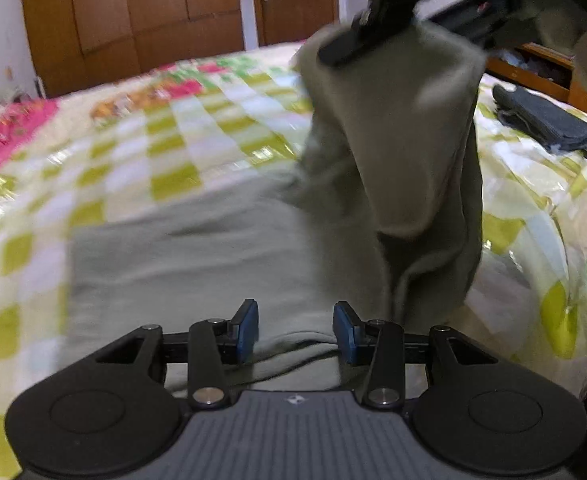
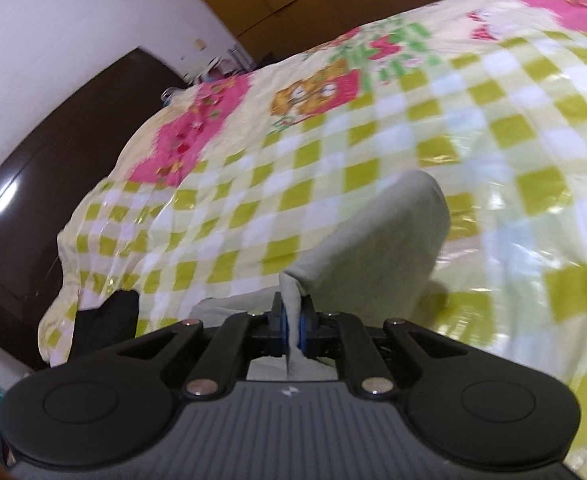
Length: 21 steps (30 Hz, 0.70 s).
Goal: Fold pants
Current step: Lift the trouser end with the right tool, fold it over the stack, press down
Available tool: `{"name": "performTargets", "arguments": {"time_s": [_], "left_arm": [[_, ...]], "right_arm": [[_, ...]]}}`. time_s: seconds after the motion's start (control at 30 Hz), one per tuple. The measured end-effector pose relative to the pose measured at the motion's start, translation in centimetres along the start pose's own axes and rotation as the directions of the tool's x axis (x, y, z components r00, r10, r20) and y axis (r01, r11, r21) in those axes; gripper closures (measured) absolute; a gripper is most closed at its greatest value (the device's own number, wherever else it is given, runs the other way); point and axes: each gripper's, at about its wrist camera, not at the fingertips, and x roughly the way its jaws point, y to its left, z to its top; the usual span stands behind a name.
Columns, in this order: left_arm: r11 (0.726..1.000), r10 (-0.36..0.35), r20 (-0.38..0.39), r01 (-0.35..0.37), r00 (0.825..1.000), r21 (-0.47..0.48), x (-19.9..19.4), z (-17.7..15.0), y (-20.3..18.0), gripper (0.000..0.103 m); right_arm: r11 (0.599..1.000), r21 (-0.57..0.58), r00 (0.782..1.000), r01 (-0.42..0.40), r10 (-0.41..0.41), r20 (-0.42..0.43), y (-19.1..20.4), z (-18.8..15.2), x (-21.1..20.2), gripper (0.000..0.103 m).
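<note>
Olive-green pants [image 1: 213, 256] lie spread on the bed below my left gripper [image 1: 297, 330]. Its blue pads stand apart just above the cloth and press on nothing. One part of the pants [image 1: 405, 140] is pulled up off the bed into a hanging fold. My right gripper [image 1: 333, 54] holds that fold from above at the upper right. In the right wrist view the right gripper [image 2: 292, 320] is shut on a thin edge of the pants [image 2: 373, 240], which drapes away toward the bed.
The bed has a green-and-white checked cover [image 1: 173, 128] with pink prints. A dark pouch [image 1: 541, 116] lies on it at the right. Wooden wardrobe doors [image 1: 153, 8] stand behind, and a dark headboard [image 2: 33, 200] is at one side. A black object [image 2: 105, 320] sits at the bed's edge.
</note>
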Motion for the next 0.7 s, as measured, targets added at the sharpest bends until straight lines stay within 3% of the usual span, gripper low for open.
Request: {"name": "performTargets", "arguments": {"time_s": [0.3, 0.47, 0.7], "left_arm": [[0.988, 0.138, -0.039, -0.141, 0.990, -0.068, -1.3, -1.8, 5.4, 0.050], [0.983, 0.135, -0.045, -0.140, 0.990, -0.115, -1.4, -2.6, 6.5, 0.050], [0.986, 0.067, -0.071, -0.077, 0.995, -0.146, -0.2, -3.0, 7.0, 0.050]], "right_arm": [[0.996, -0.088, 0.997, -0.019, 0.012, -0.083, 4.5, -0.6, 4.0, 0.096], [0.994, -0.107, 0.993, -0.012, -0.001, -0.119, 6.2, -1.1, 5.7, 0.096], [0.987, -0.160, 0.984, 0.002, -0.030, -0.174, 8.9, -2.0, 8.3, 0.096]]}}
